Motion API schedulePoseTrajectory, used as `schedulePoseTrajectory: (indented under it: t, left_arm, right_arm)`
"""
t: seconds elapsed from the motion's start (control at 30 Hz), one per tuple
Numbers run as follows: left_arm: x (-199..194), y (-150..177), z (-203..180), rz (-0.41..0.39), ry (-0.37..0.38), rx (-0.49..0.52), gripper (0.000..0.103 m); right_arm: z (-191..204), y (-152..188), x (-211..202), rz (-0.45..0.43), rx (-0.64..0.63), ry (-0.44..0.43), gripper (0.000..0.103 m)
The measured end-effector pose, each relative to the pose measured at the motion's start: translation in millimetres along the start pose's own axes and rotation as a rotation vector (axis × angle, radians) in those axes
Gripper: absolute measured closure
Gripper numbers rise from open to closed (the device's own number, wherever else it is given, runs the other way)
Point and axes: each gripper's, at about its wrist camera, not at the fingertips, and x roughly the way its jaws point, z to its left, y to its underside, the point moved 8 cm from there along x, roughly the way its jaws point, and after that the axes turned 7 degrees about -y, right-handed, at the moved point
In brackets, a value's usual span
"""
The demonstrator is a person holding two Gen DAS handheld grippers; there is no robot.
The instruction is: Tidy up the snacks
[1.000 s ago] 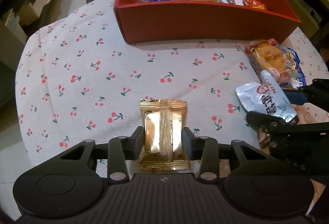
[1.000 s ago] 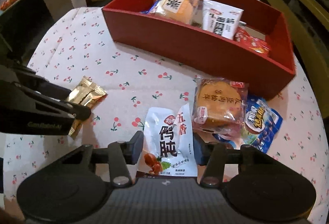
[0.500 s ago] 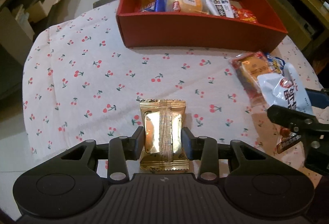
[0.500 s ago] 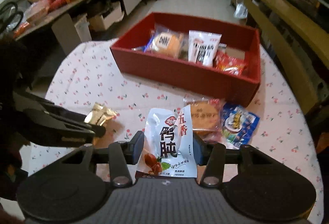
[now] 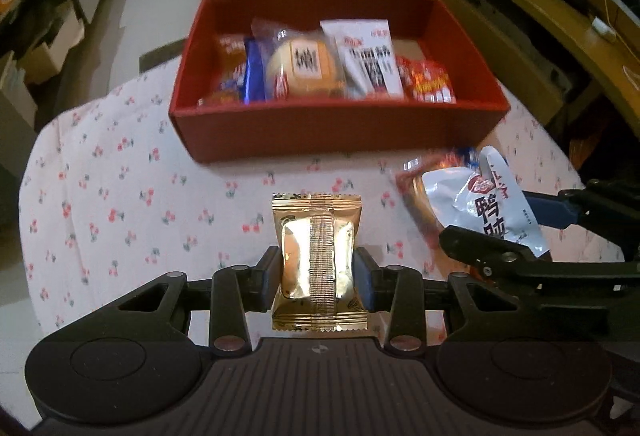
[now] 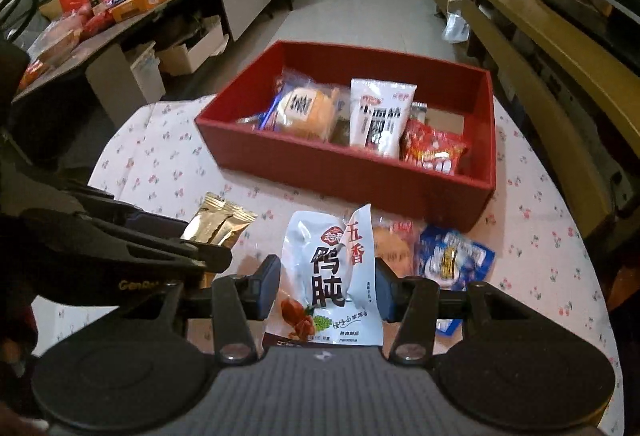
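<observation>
My left gripper [image 5: 318, 272] is shut on a gold foil snack packet [image 5: 317, 256] and holds it above the cherry-print tablecloth [image 5: 120, 196]. My right gripper [image 6: 326, 286] is shut on a white pouch with black Chinese characters [image 6: 330, 276], also lifted; the pouch also shows in the left wrist view [image 5: 488, 212]. The gold packet appears in the right wrist view [image 6: 218, 224] at the left. The red box [image 5: 332, 128] stands at the far side of the table and holds several snack packs [image 6: 372, 120].
An orange bread pack [image 6: 390, 242] and a blue snack pack [image 6: 452, 256] lie on the cloth in front of the red box [image 6: 348, 172]. A cluttered counter [image 6: 120, 4] stands at the left, a wooden bench [image 6: 560, 48] at the right.
Both grippers have risen off the table with their packets. The view now looks down into the red box from higher up.
</observation>
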Motion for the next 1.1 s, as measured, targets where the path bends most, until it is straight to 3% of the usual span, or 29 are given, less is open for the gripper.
schedulePoseTrajectory:
  t: [1.1]
  left_arm:
    - [-0.5, -108.6, 2.4, -0.155, -0.038, -0.054, 0.058]
  right_arm:
    - [-40.2, -92.8, 5.6, -0.158, 0.094, 0.027, 0.04]
